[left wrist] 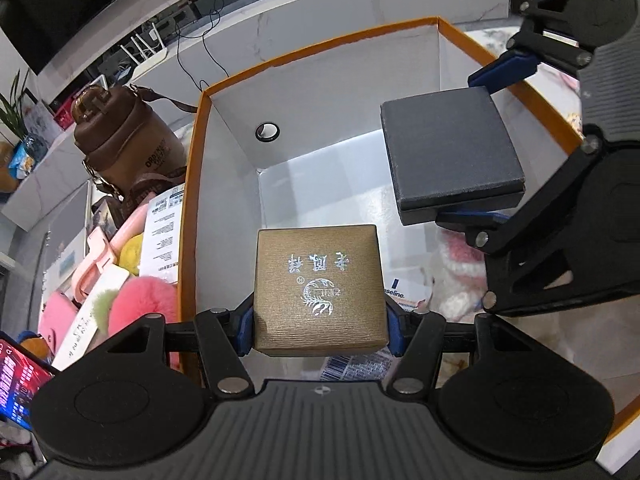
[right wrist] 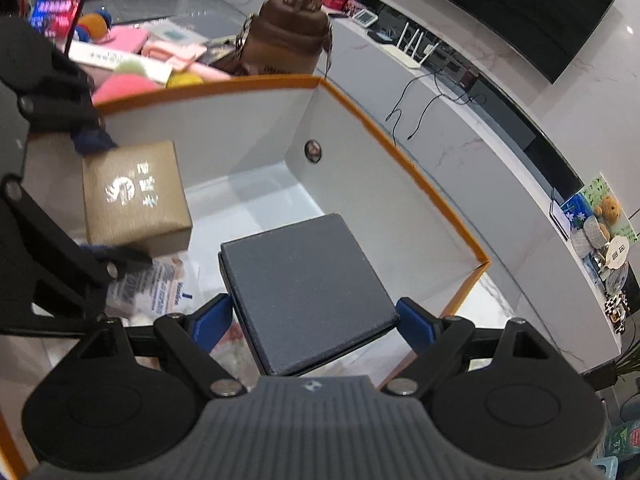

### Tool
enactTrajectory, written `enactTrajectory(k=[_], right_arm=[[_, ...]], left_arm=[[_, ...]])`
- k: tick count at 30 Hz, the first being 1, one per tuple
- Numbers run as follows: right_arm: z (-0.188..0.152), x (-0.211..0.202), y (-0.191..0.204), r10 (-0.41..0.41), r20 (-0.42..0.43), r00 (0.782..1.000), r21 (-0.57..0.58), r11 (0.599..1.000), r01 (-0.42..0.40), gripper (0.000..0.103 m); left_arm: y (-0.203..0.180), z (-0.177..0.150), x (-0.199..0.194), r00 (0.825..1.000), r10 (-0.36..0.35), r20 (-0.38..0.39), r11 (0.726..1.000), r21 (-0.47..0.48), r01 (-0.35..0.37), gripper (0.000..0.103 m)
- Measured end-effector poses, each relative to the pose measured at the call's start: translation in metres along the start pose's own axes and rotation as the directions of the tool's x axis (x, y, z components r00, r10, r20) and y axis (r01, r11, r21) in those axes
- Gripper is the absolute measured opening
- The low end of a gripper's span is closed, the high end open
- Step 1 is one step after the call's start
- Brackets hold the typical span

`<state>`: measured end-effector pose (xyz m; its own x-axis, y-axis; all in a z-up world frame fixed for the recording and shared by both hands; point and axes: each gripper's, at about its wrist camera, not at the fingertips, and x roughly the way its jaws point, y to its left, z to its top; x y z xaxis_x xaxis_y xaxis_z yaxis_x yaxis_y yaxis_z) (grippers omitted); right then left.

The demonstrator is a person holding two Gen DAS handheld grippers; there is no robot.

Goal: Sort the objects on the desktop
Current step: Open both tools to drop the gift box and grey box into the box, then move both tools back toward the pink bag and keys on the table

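Left claw (left wrist: 320,320) clamped on gold box (left wrist: 320,292), low centre of left view, over the orange-rimmed bin (left wrist: 192,184). Right claw (right wrist: 314,320) gripping dark grey box (right wrist: 308,296), bottom centre of right view, also above the bin interior. Brown bottle (left wrist: 128,136) outside, upper left

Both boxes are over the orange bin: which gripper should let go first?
Left, probably. The left gripper holds the gold box over bare bin floor, while the right gripper holds the grey box nearer the orange-rimmed bin's side wall.
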<state>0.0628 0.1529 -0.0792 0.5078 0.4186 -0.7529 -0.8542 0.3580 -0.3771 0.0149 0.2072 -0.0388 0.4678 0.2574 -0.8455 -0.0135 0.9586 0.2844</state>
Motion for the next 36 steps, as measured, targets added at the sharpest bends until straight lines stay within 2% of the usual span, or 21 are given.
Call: enactTrajectory(k=[3,9,24,36], right_arm=[[0.001,0.003,0.0,-0.005,-0.002,1.0,0.001,1.0,0.005,0.089],[0.003,0.008,0.002,0.001,0.002,1.0,0.024,1.0,-0.001,0.089],[0.004,0.006,0.004,-0.009,0.008,1.0,0.034,0.999,0.008,0.089],[0.004,-0.011,0.0,-0.028,0.049,0.998,0.06,0.998,0.025,0.088]], left_arm=[[-0.002,0.0,0.001,1.0,-0.015,-0.009,1.0,0.0,0.015,0.069],[-0.005,0.0,0.004,0.999,0.046,-0.016,0.998,0.034,-0.045,0.07],[-0.003,-0.001,-0.003,0.999,0.033,-0.007,0.999,0.013,-0.033,0.073],[-0.007,0.001,-0.02,0.999,0.018,0.037,1.0,0.002,-0.019,0.073]])
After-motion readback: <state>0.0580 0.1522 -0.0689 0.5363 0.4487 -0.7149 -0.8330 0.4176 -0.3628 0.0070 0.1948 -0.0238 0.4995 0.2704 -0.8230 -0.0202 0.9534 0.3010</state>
